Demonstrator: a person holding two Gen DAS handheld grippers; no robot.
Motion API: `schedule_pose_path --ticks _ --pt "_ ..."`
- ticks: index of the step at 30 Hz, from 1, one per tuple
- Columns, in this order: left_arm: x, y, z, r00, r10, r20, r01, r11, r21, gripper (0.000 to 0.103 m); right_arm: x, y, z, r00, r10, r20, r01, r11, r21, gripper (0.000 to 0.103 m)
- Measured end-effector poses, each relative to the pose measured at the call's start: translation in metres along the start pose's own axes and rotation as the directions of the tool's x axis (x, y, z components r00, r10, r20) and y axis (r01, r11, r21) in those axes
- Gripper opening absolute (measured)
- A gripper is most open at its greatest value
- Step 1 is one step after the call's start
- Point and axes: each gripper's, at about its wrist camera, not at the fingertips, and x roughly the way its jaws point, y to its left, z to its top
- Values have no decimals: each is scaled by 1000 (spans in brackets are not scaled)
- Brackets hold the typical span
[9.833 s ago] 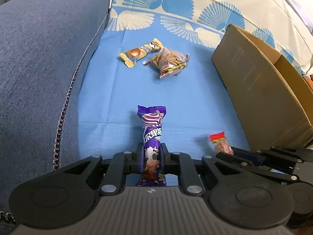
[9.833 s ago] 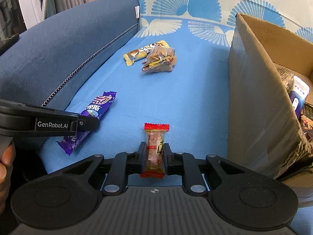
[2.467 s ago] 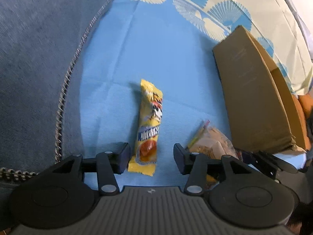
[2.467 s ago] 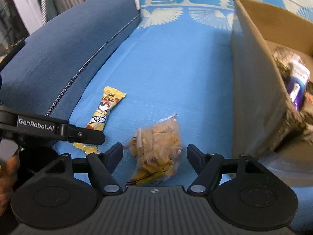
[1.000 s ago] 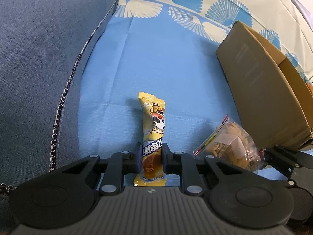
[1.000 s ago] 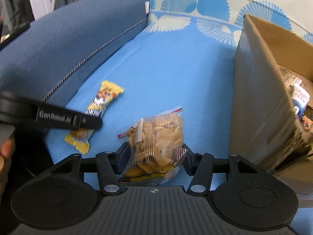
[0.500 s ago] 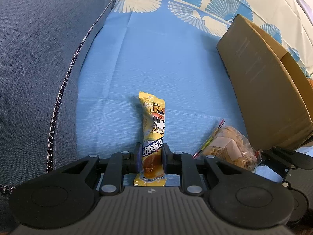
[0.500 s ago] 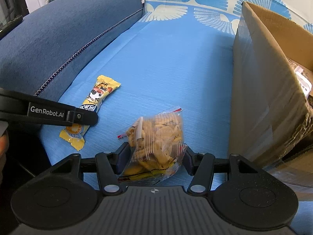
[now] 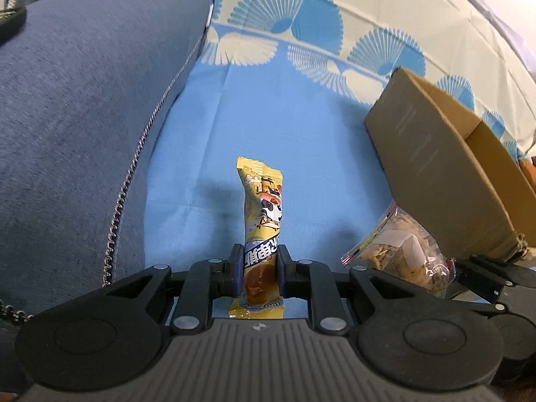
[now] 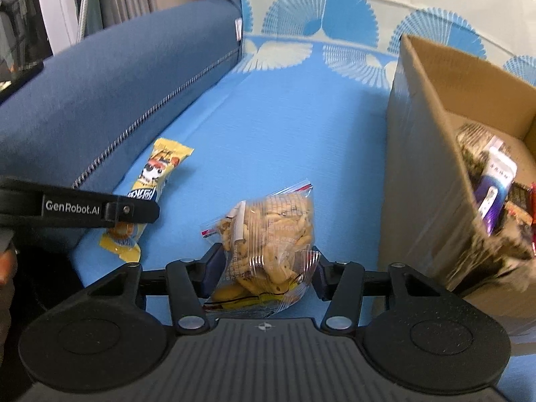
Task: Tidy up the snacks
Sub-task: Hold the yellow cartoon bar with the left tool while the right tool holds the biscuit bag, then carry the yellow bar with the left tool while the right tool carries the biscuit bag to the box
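My left gripper [image 9: 258,261] is shut on the lower end of a yellow snack bar [image 9: 263,207] and holds it raised over the blue sofa seat; the bar also shows in the right wrist view [image 10: 157,171]. My right gripper [image 10: 264,268] is shut on a clear bag of tan crackers [image 10: 271,231], lifted off the seat; the bag shows at the right of the left wrist view [image 9: 398,254]. The open cardboard box [image 10: 425,154] stands to the right, with several snacks [image 10: 495,181] inside.
The dark blue sofa armrest [image 9: 77,100] runs along the left. A fan-patterned cover [image 9: 301,30] drapes the sofa back. The blue seat [image 10: 278,127] stretches ahead between armrest and box [image 9: 435,154].
Both grippers have lifted and tilted up with their snacks; the bar and the cracker bag now hang clear of the seat. The box interior has come more into the right view.
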Motion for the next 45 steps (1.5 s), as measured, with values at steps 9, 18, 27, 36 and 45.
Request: schedule_pose_path --ticks 9,18,27,36,45 --pt "-17 0 -1 996 11 87 -9 1000 -19 21 -14 -2 5 998 19 65 -18 1000 -9 54" --pt "-31 10 2 994 9 111 1 996 -92 21 -32 -4 15 990 43 133 -44 999 5 54" --pt "-51 11 15 993 44 110 -25 985 -168 21 -61 -14 27 968 79 238 -89 995 33 54" --pt "-64 -34 40 991 60 122 -49 995 -92 21 -86 -48 43 939 82 334 -134 981 137 54" --pt "-62 -108 76 986 -17 164 19 1000 -7 21 -104 -87 52 919 7 393 -121 956 266 54"
